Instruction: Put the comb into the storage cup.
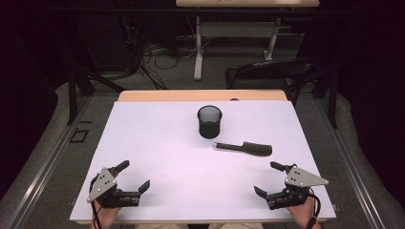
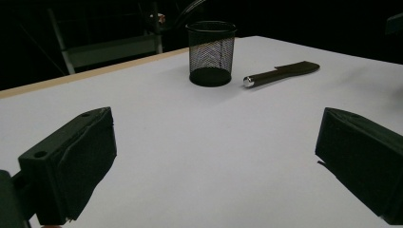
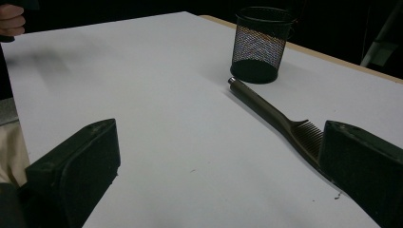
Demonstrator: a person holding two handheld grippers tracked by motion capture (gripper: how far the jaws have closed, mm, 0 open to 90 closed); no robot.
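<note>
A lab or recording studio: black curtains enclose the space, tangled cables (image 1: 157,55) lie on the grey carpet beyond the white-topped counter (image 1: 157,143), an office chair (image 1: 272,71) stands behind, and a height-adjustable desk (image 1: 239,28) sits farther back.

On the table (image 1: 157,157) lie one black mesh cup (image 1: 209,121) and one dark comb (image 1: 244,148).

a dark comb (image 1: 246,148) is lying flat on the white table top, its rounded, silver-tipped handle pointing at a black wire-mesh cup (image 1: 209,121) and its toothed end trailing away to the right. the cup is standing upright and empty, just beside the handle tip, not touching.
</note>
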